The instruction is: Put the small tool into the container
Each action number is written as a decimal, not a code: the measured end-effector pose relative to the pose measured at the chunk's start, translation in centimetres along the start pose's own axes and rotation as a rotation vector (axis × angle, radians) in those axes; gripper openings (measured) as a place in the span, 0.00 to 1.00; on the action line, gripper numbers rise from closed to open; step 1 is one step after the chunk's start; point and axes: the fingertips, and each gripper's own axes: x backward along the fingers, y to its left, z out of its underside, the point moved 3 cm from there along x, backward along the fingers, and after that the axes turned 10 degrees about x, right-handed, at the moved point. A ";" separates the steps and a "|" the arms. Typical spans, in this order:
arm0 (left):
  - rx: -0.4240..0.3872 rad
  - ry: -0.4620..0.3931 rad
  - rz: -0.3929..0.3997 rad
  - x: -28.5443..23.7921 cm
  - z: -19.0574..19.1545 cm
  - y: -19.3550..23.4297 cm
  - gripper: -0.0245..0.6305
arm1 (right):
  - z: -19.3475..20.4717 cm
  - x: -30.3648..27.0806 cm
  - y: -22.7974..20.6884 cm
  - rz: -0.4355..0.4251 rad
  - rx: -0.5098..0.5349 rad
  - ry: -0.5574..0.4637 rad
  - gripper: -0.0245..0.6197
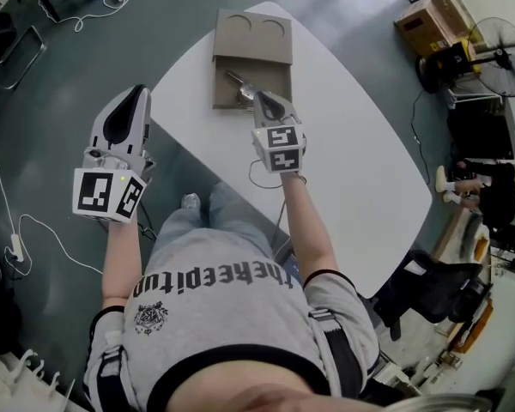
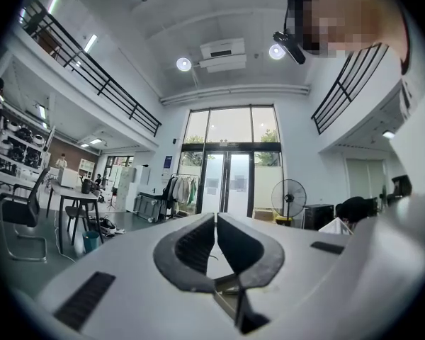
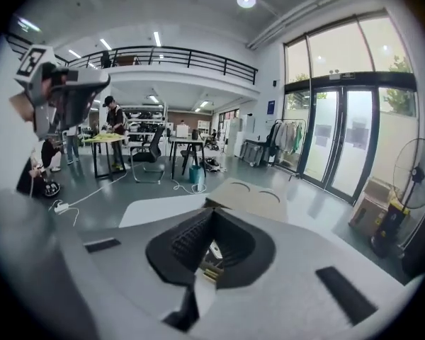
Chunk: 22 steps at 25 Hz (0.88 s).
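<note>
Glazed doors and a railed mezzanine can be seen in both gripper views around a white counter (image 1: pixel 360 144), on which the work is laid out.

The small tool (image 1: pixel 237 82), a short metallic piece, is seen just over the open compartment of the cardboard container (image 1: pixel 240 45). It sticks out from the tip of the right tool (image 1: pixel 262 97). In the right gripper view a pale sliver with a brass-coloured part (image 3: pixel 211 253) is seen between the ribbed pads, so the right tool (image 3: pixel 211 214) is judged to be pinching it. It appears to be held there so that it can be lowered or let go inside the walls. Whether it already touches the container floor cannot be told.

The container (image 3: pixel 248 193) is set at the far end of the counter, with the compartment nearest the person. Two round cut-outs are carried on the flat part beyond it.

The left tool (image 1: pixel 140 88) is kept off the counter's left edge, over the grey floor (image 1: pixel 69 101), probably to stay clear of the placing. In the left gripper view its pads (image 2: pixel 195 245) are pressed almost together, with only a thin slit between them and nothing gripped.

Black-and-white square markers are borne on both cubes (image 1: pixel 279 148). Lettering on the grey shirt (image 1: pixel 232 316), upside down to the head view, seems to read "thekeepitup". No print can be made out on the container.
</note>
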 end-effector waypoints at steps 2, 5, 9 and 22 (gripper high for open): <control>0.000 -0.001 0.023 0.0 0.0 -0.4 0.06 | -1.0 1.3 0.0 0.023 -0.026 -0.036 0.04; -0.003 0.000 0.056 0.1 -0.2 -1.1 0.06 | -2.2 3.3 -0.1 0.055 -0.061 -0.080 0.04; -0.005 -0.002 0.092 0.5 -0.6 -1.8 0.06 | -3.6 5.9 0.2 0.092 -0.087 -0.125 0.04; -0.007 -0.041 0.207 2.1 -1.1 -3.9 0.06 | -7.4 14.0 1.0 0.220 -0.122 -0.265 0.05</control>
